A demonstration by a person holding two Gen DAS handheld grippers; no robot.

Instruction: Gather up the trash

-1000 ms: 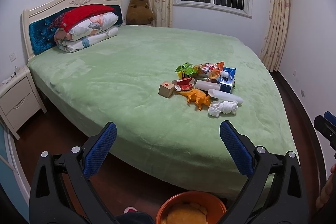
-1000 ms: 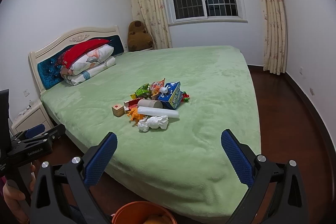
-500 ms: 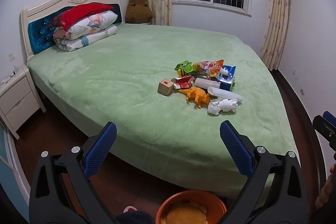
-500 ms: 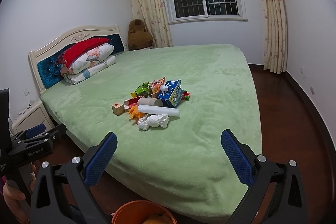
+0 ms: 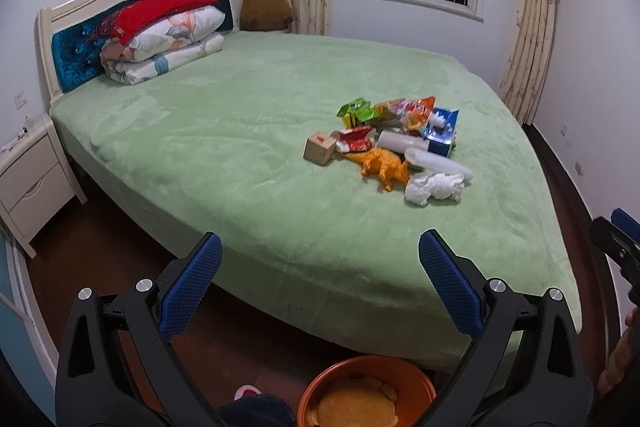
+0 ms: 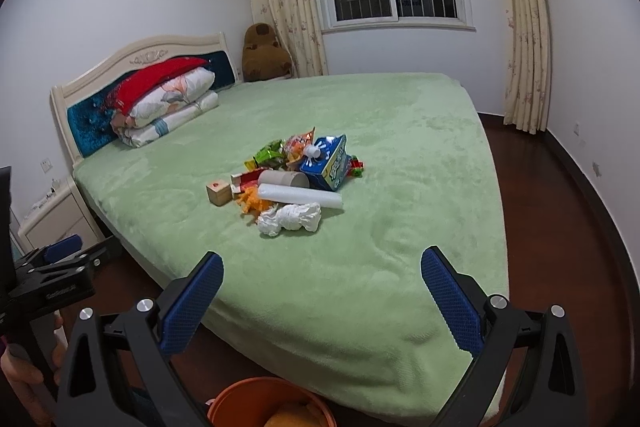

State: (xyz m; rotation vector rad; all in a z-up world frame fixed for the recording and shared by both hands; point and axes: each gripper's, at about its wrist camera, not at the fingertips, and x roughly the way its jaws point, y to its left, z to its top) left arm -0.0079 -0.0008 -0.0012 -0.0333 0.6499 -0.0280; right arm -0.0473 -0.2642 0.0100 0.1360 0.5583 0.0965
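Observation:
A small heap of litter lies mid-bed on the green blanket (image 5: 240, 131): crumpled white tissue (image 5: 434, 187) (image 6: 290, 219), a white tube (image 6: 300, 197), a cardboard roll (image 6: 284, 179), a blue carton (image 6: 326, 163) (image 5: 440, 133), snack wrappers (image 5: 404, 111) (image 6: 280, 151), an orange toy dinosaur (image 5: 382, 165) and a wooden cube (image 5: 320, 149) (image 6: 219, 191). An orange bin (image 5: 366, 393) (image 6: 272, 405) sits on the floor below both grippers. My left gripper (image 5: 320, 287) and right gripper (image 6: 322, 297) are open and empty, short of the bed's near edge.
Folded bedding (image 5: 160, 39) is stacked at the headboard, a brown plush toy (image 5: 266, 3) sits in the corner. A white nightstand (image 5: 28, 183) stands left of the bed. Dark wood floor runs around the bed; curtains (image 6: 524, 27) hang at the right.
Both views have drawn slightly closer to the bed and the litter heap. The grippers stay open as before.

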